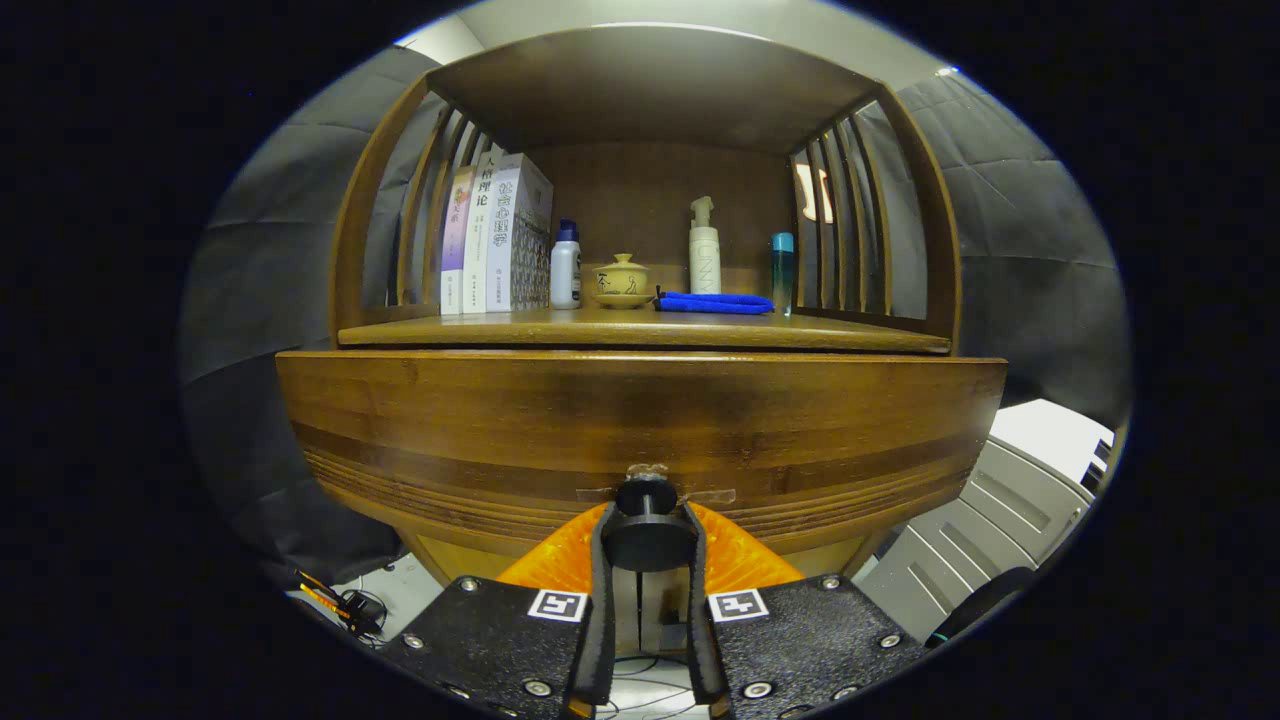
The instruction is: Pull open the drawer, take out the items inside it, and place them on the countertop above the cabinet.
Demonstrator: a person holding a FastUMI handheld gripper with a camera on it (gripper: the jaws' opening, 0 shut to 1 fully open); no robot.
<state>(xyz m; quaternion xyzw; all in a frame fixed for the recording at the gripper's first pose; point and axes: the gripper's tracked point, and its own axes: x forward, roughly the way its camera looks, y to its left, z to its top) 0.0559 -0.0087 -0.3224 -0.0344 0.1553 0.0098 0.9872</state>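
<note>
The gripper (pixel 648 540) has its 2 fingers pinching the round black knob (pixel 647 538) low on the brown wooden drawer front (pixel 640 420), a hold suited to pulling. The wooden countertop (pixel 640 328) above already carries books, bottles and a blue cloth (pixel 715 302).

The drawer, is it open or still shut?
Partly open: the drawer front stands forward of the countertop edge, gripper shut on its knob.

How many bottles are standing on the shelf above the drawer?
3. A white bottle with a blue cap stands beside the books; a pump bottle stands behind the blue cloth; a teal bottle stands by the right-hand slats. More could be hidden behind the books.
</note>
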